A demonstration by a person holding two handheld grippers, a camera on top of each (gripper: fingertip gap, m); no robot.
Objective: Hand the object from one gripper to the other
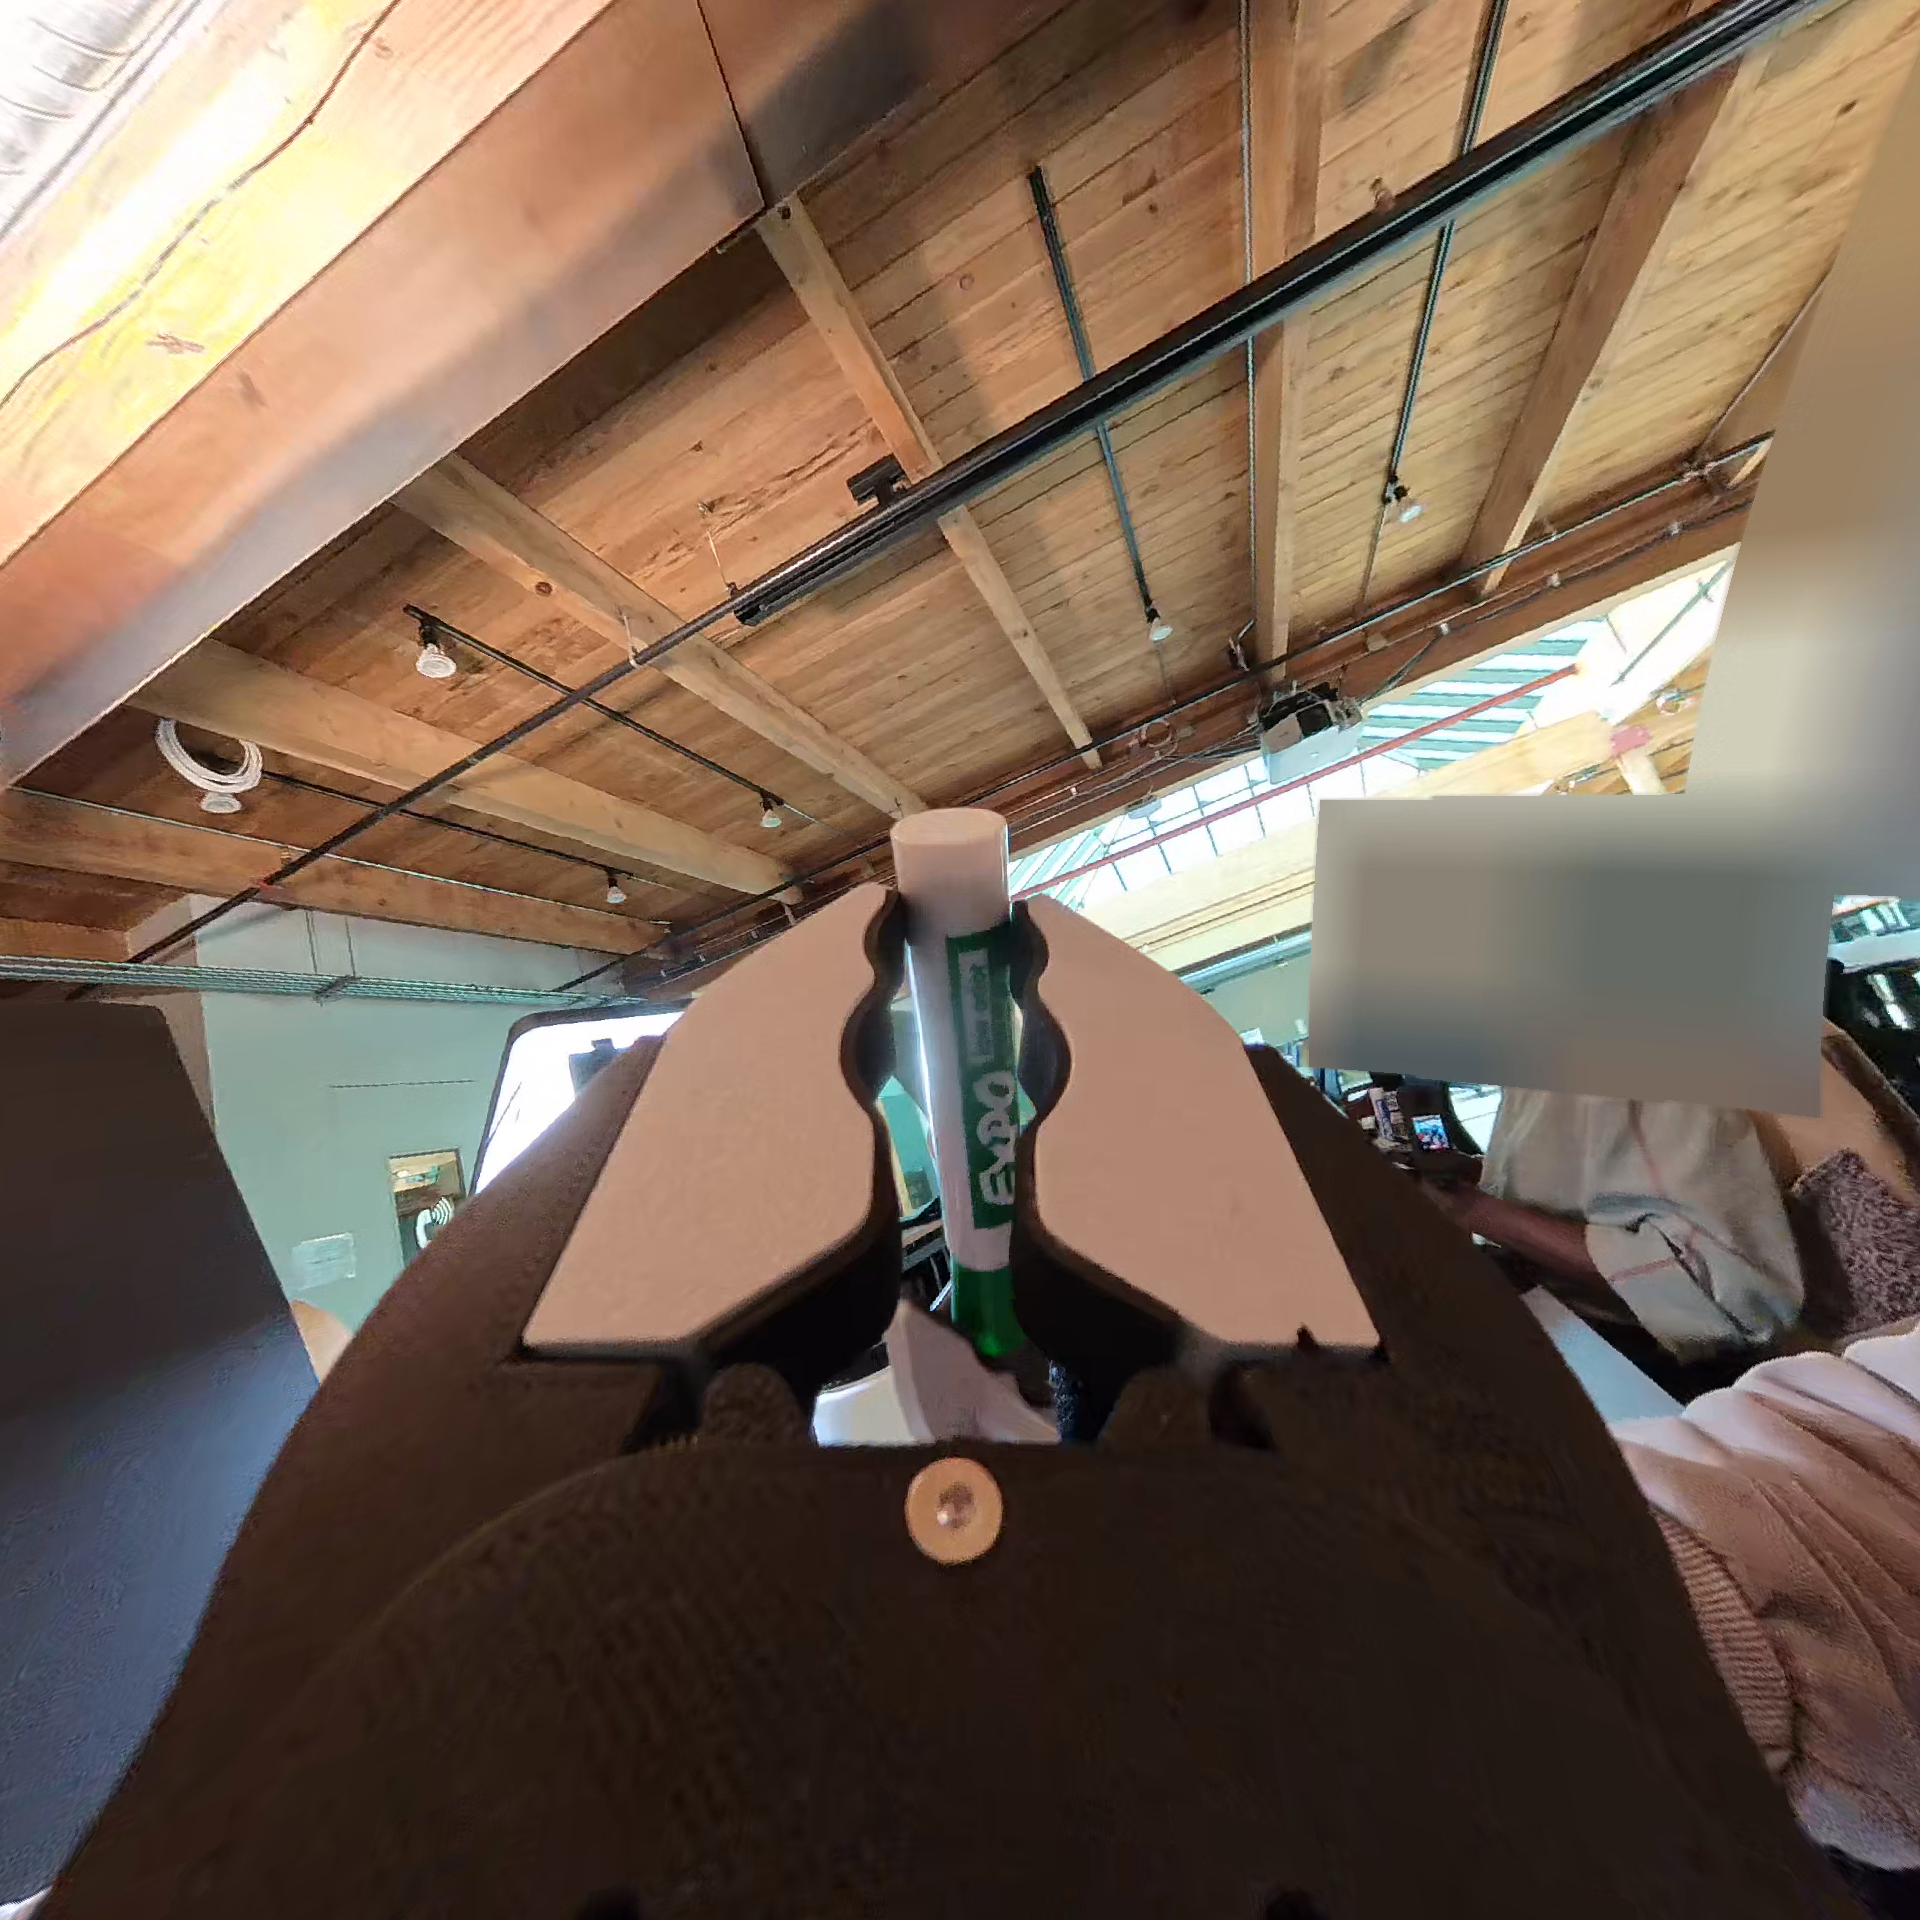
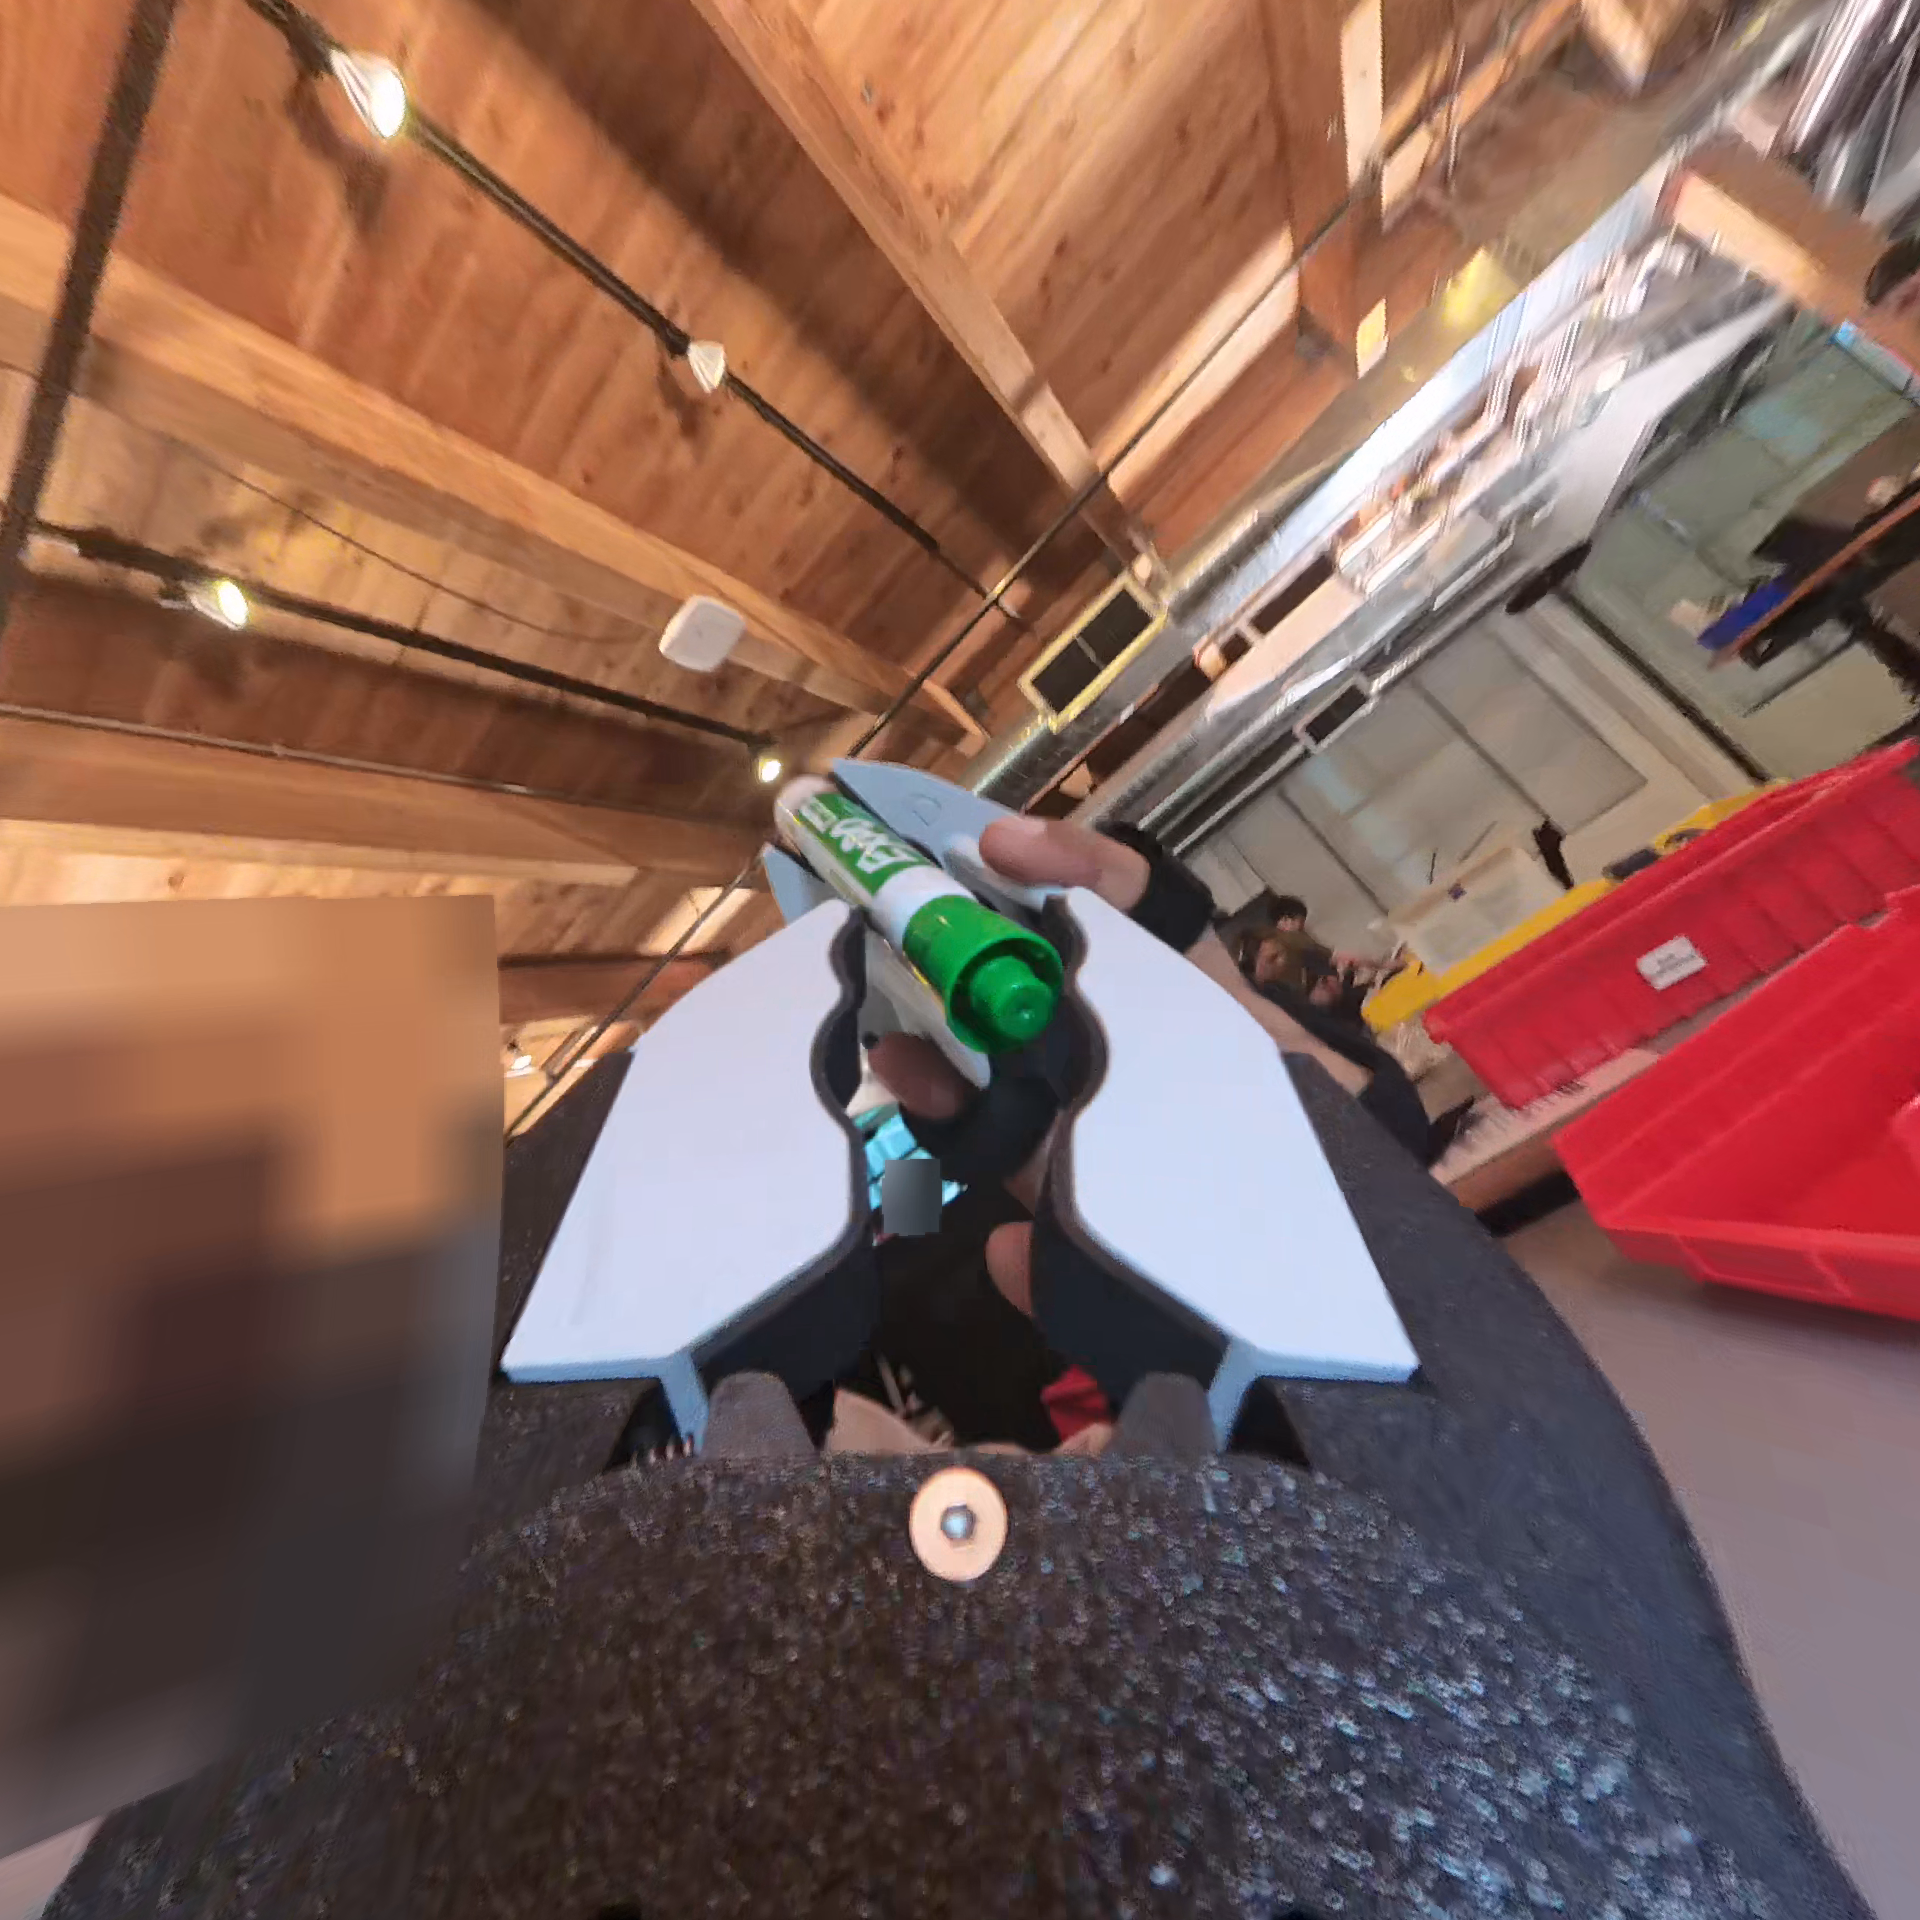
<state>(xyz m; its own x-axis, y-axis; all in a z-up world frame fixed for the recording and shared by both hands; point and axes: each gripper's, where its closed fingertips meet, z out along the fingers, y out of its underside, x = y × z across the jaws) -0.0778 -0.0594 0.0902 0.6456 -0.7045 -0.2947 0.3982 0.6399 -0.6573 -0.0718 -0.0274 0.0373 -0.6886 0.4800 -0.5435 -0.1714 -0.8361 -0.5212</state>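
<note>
Beneath a timber ceiling [image 1: 644, 343] of broad beams and planks, crossed by a black lighting track [image 1: 1226, 343] with small spotlights, two hand-held grippers meet in mid-air. Off to the right in the right wrist view, red plastic bins [image 2: 1714, 1091] sit stacked on a grey surface, with a yellow bin partly hidden behind them.

Seen from its own camera, the left gripper [image 1: 951, 925] points up toward the ceiling, its pale jaws drawn in tight against a green-and-white marker [image 1: 971, 1081]. The marker runs lengthwise along the gap between the jaws, its white butt end poking out past the fingertips and its green cap toward the gripper's body.

From the right wrist view the same left gripper [image 2: 904, 831] shows farther off, held by a hand in a black fingerless glove [image 2: 1049, 862], with the marker [image 2: 925, 904] tilted so that its green cap points down toward the camera. The right gripper [image 2: 961, 935] has its white jaws spread apart, one on either side of the capped end. Whether either jaw is touching the cap cannot be told; a visible gap remains on the left side.
</note>
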